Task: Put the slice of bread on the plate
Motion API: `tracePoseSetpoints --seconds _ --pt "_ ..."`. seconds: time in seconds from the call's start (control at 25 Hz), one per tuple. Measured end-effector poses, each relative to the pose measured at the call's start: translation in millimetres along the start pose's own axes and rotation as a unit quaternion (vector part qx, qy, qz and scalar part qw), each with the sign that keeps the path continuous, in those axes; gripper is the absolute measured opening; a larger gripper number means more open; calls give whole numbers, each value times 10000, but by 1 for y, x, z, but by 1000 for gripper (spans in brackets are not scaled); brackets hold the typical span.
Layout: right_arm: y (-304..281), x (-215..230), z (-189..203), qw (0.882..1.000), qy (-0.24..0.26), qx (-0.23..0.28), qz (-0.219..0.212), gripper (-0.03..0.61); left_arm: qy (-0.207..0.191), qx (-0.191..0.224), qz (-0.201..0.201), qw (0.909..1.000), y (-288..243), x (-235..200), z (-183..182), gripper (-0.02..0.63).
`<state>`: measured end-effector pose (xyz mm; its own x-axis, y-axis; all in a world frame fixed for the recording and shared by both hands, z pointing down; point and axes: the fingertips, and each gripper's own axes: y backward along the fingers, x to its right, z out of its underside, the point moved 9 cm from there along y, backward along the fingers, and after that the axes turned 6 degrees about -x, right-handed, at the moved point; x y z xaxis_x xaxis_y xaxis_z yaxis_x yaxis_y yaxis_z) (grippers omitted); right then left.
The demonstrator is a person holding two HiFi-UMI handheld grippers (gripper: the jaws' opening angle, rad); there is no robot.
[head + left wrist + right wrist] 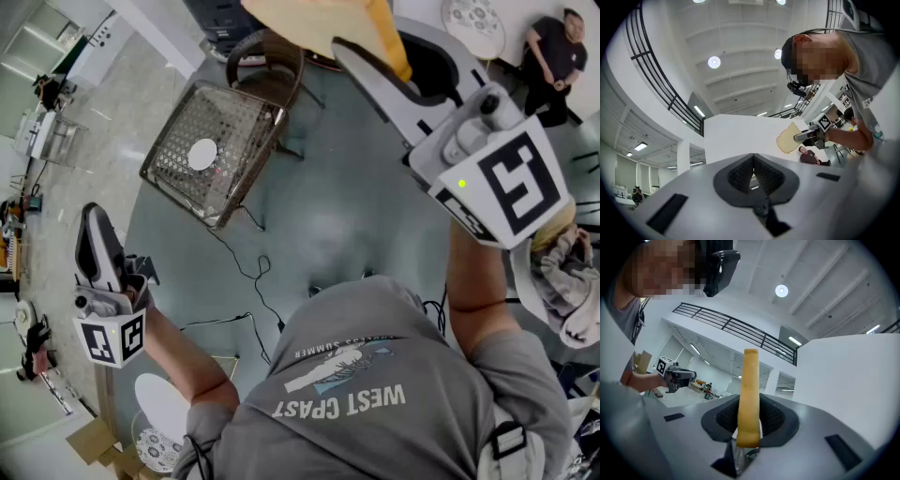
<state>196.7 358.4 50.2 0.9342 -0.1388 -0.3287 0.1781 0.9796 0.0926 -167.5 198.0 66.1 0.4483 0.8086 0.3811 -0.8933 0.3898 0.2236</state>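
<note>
The grey floor [347, 225] fills the middle of the head view. A wicker chair [239, 127] stands on it at 11 o'clock, and the person's grey shirt [375, 394] lies at 6 o'clock. Neither tool's own view shows floor or chair, only ceiling lights, railings and white walls.

The right tool [389, 42] is raised close to the head camera at 1 o'clock on a bent forearm and points toward 11 o'clock. It is clenched on the slice of bread [750, 390]. The right gripper view shows the slice edge-on and upright, its lower end pinched between the pads and the rest standing out past them toward 12 o'clock. The left gripper view shows its broad pale face far off at 3 o'clock.

The left tool [96, 225] is held out at 8 o'clock, well apart from the bread, and points toward 12 o'clock. Its own view shows the pads pressed together with nothing between them.
</note>
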Motion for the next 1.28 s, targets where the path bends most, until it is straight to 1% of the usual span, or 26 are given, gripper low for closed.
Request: tracePoseSetpoints --seconds 0.32,0.52,0.64,0.84,1.04,1.16,1.28 --pt "6 -8 -10 10000 8 8 -5 87 -15 9 10 10000 9 1 -8 8" --pt "5 -6 -2 10000 -16 -11 -5 87 -16 -9 5 10000 7 4 -2 8" --pt "6 -7 -7 10000 -21 -19 -9 87 -13 -21 -5 10000 9 3 -6 8" --pt "8 -18 -7 10000 -67 -13 11 87 -23 -23 1 10000 20 1 -4 8" --pt "3 -25 -22 9999 -157 -1 50 89 9 -10 37 10000 27 -10 -13 8" --pt "-1 -36 -19 9996 -273 5 66 89 43 18 59 10000 35 -15 -6 8" --pt "-5 -49 -26 9994 -335 30 75 89 59 78 96 9999 44 -23 -7 8"
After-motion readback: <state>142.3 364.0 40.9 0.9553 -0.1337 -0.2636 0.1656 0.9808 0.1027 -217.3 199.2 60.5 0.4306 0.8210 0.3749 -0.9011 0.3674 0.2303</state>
